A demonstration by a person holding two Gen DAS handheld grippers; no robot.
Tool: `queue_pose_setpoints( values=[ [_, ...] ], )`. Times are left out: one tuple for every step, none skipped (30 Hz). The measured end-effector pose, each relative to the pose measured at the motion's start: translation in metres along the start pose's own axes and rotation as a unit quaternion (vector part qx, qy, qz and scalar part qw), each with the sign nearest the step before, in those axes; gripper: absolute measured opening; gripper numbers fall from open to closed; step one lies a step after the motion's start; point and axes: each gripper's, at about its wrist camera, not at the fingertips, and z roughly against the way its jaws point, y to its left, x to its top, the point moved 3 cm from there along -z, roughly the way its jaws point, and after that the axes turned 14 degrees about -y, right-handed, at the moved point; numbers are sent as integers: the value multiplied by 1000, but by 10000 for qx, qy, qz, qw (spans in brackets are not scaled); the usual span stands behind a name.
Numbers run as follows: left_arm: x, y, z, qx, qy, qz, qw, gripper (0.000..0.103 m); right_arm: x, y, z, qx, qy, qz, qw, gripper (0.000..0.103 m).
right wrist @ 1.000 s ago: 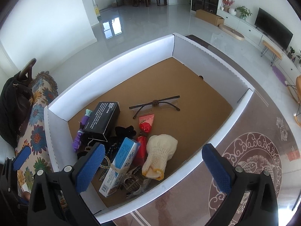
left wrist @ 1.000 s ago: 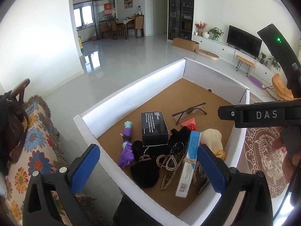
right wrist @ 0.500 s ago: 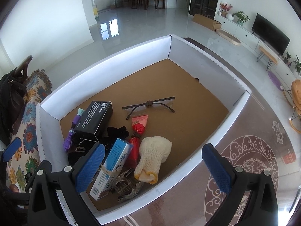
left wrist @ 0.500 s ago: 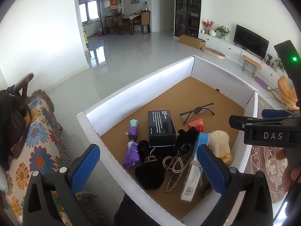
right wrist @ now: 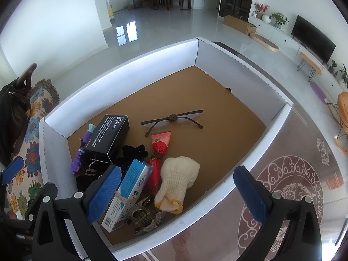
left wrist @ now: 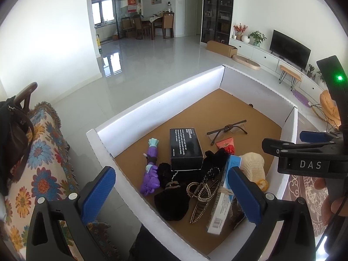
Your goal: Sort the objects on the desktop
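The clutter sits bunched in the lower-left part of the white-walled tray (right wrist: 121, 65), on its brown cork floor; in the right wrist view a black box (right wrist: 108, 137) leans near the left wall with a purple toy (right wrist: 83, 150) squeezed between it and that wall; a blue-and-white carton (right wrist: 128, 191) lies tilted across black fabric (right wrist: 132, 152), its lower end close to the near wall; a cream knitted glove (right wrist: 176, 178) rests just right of the carton, touching a red packet (right wrist: 161, 143); a metal hair clip (right wrist: 143, 215) lies near the bottom rim, by the carton's lower end; the glasses (right wrist: 174, 119) lie apart from the heap, toward the middle of the floor.

The upper right half of the cork floor is bare, from the glasses to the far corner and right wall, apart from a small dark speck by the far wall; the heap presses close to the left and near walls, leaving little room there.

The right gripper (right wrist: 176, 193) hangs above the near rim with its blue pads wide apart and nothing between them; its left pad overlaps the carton in frame. The left gripper (left wrist: 171, 193) is likewise spread wide and empty, above the tray's lower-left corner in its own view, with a black pouch (left wrist: 171, 202) and the hair clip between its pads in frame.

Outside the tray, a floral throw (right wrist: 32, 152) lies at the left edge and a patterned rug (right wrist: 289, 187) at the lower right.
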Motion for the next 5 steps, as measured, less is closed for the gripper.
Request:
queue_pose_setpoints(
  values=[
    [1, 1, 2, 30, -67, 31, 10000, 103, 1, 0, 0, -3, -10, -11, 10000, 103],
    [2, 0, 3, 1, -85, 47, 10000, 103, 1, 0, 0, 1, -19, -24, 10000, 103],
    [2, 0, 3, -48, -60, 46, 10000, 103, 2, 0, 0, 7, -23, -33, 10000, 103],
    [3, -1, 4, -68, -58, 49, 9999, 103, 3, 1, 0, 3, -25, -31, 10000, 103],
    [4, -1, 4, -52, -79, 49, 9999, 103, 4, 1, 1, -2, -29, -20, 10000, 103]
  ],
)
